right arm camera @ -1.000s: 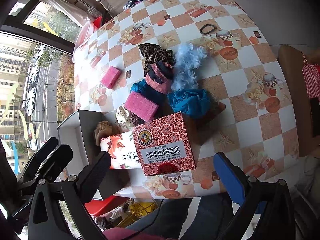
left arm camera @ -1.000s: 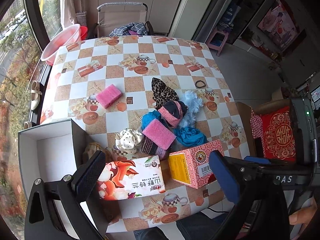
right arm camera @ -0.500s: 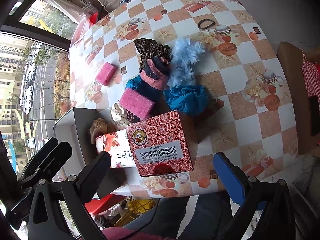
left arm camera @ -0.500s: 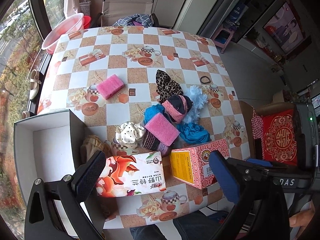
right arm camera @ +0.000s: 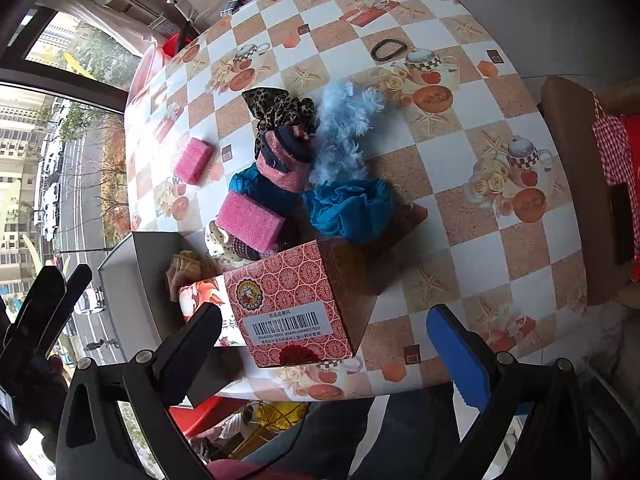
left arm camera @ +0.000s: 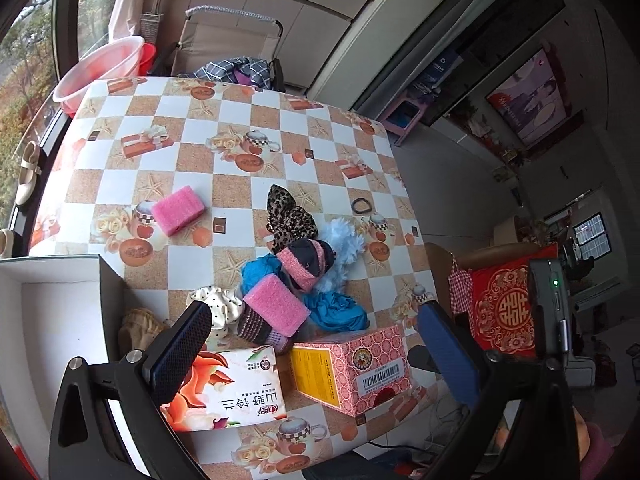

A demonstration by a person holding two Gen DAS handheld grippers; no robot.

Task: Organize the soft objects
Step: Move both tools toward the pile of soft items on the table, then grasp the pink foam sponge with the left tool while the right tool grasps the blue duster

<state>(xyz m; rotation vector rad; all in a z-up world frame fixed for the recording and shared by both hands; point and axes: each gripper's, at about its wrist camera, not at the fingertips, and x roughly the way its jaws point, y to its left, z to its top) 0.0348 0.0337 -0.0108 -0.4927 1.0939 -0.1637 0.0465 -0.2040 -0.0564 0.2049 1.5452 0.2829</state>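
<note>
both claws spread empty; pink sponge (left arm camera: 275, 309) sits centre frame above the left gripper (left arm camera: 312, 344), long axis running toward lower right.

Tissue pack (left arm camera: 228, 392) printed "山野铃兰", red patterned box (right arm camera: 296, 304) with barcode label, red cushion (left arm camera: 506, 308) bearing "囍"
</note>
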